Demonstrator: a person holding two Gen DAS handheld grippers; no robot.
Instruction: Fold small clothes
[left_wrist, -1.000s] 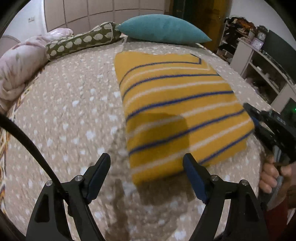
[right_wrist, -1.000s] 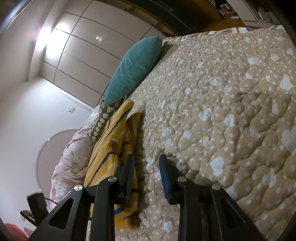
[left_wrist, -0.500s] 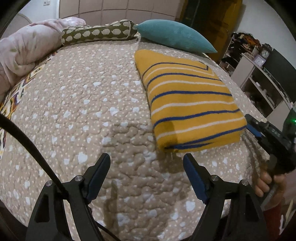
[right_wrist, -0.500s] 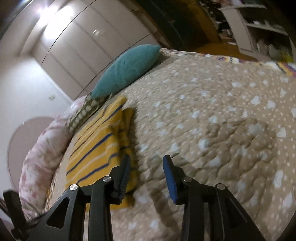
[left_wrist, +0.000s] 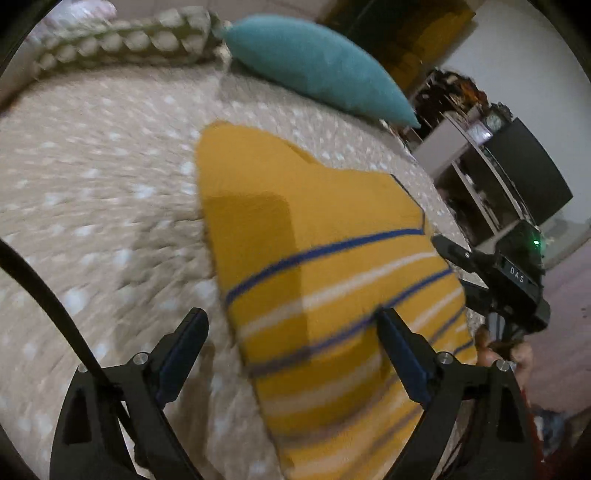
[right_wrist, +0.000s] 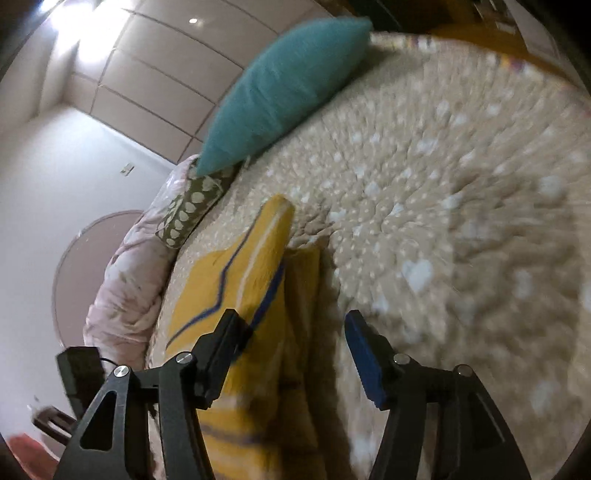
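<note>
A folded yellow sweater (left_wrist: 325, 258) with blue and white stripes lies flat on the beige dotted bedspread (left_wrist: 96, 206). My left gripper (left_wrist: 291, 343) is open and empty, hovering over the sweater's near left edge. My right gripper (right_wrist: 295, 343) is open and empty at the sweater's right edge, with the sweater (right_wrist: 258, 295) under its left finger. The right gripper also shows in the left wrist view (left_wrist: 454, 254), beside the sweater's right edge. Both views are blurred by motion.
A teal pillow (left_wrist: 317, 66) and a green dotted bolster (left_wrist: 122, 40) lie at the head of the bed. A pink quilt (right_wrist: 125, 280) is bunched on the far side. Shelves and a dark screen (left_wrist: 524, 173) stand off the bed's right side.
Both grippers have moved in toward the sweater after pulling back. The right gripper has opened wider. The sweater stays folded in place.
</note>
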